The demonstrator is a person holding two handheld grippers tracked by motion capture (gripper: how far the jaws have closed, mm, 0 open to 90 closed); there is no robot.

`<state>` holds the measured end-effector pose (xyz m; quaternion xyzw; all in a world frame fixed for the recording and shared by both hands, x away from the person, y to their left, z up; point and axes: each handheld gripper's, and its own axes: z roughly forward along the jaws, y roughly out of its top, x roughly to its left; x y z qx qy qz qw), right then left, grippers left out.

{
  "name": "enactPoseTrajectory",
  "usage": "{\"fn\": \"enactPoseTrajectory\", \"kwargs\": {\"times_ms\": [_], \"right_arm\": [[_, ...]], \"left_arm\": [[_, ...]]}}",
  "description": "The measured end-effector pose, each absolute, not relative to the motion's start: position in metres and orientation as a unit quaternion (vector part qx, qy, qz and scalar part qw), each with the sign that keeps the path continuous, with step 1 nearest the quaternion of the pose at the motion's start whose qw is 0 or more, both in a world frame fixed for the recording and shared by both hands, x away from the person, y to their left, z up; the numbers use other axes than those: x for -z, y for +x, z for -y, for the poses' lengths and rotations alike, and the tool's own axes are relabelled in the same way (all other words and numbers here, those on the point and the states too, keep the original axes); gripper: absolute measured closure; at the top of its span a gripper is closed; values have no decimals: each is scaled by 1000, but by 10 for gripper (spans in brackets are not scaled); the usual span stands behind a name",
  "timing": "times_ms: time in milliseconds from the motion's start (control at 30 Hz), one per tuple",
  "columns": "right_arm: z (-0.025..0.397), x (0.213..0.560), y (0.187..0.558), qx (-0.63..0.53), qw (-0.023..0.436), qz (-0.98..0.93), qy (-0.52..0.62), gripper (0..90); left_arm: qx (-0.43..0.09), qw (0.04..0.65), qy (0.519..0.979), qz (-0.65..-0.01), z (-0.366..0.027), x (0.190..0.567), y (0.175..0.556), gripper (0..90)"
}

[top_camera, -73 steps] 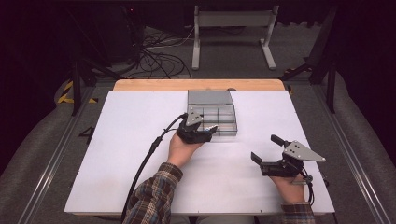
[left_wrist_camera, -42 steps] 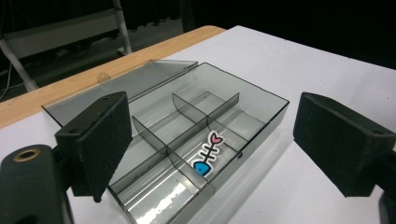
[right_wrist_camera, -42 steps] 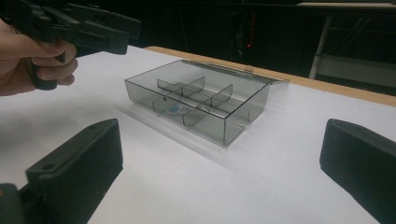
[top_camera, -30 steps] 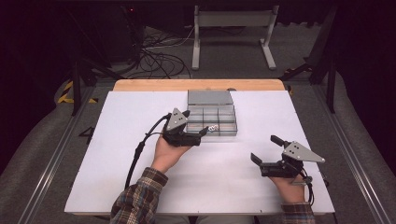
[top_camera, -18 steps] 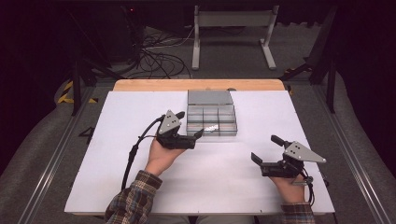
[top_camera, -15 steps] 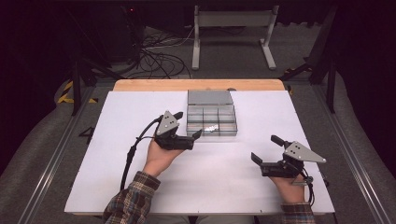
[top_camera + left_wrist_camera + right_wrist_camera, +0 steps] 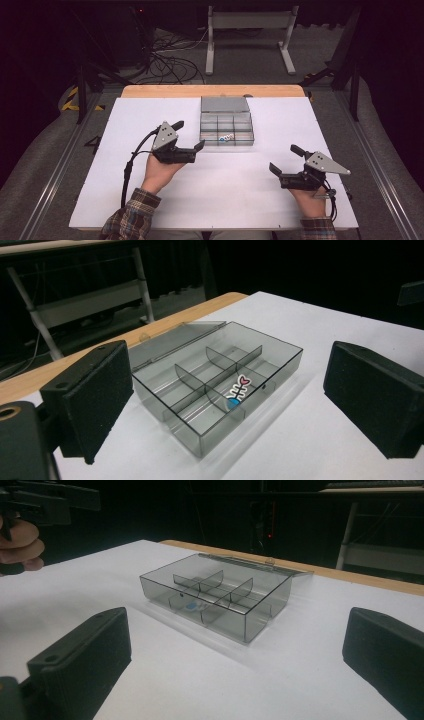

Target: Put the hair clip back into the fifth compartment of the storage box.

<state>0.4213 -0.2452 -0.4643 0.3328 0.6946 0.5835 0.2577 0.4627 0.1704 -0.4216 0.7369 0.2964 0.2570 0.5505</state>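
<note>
A clear grey compartment box [image 7: 226, 127] sits at the back middle of the white table, its lid folded open behind it. A small white, pink and blue fishbone-shaped piece [image 7: 226, 136] lies in its front middle compartment, and it is also plain in the left gripper view [image 7: 236, 390]. My left gripper [image 7: 189, 134] hovers open and empty just left of the box, pointing at it. My right gripper [image 7: 284, 158] is open and empty near the front right, well apart from the box [image 7: 220, 597].
The white sheet [image 7: 100, 175] covers the table, with a wooden edge [image 7: 210, 91] at the back. A metal stand [image 7: 250, 30] and cables [image 7: 170, 50] lie on the floor beyond. A cable [image 7: 131, 165] trails from the left gripper.
My left gripper has drawn back from over the box, to the left and nearer the person. The small piece now shows in the compartment. The right gripper has stayed put.
</note>
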Motion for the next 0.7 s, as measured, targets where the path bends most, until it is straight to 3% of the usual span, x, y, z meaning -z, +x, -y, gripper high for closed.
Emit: {"fn": "enactPoseTrajectory", "kwargs": {"times_ms": [700], "right_arm": [[242,467,422,-582,267,-692,333,0]], "left_arm": [[-286,564,708,-314,-218,429,443,35]]}}
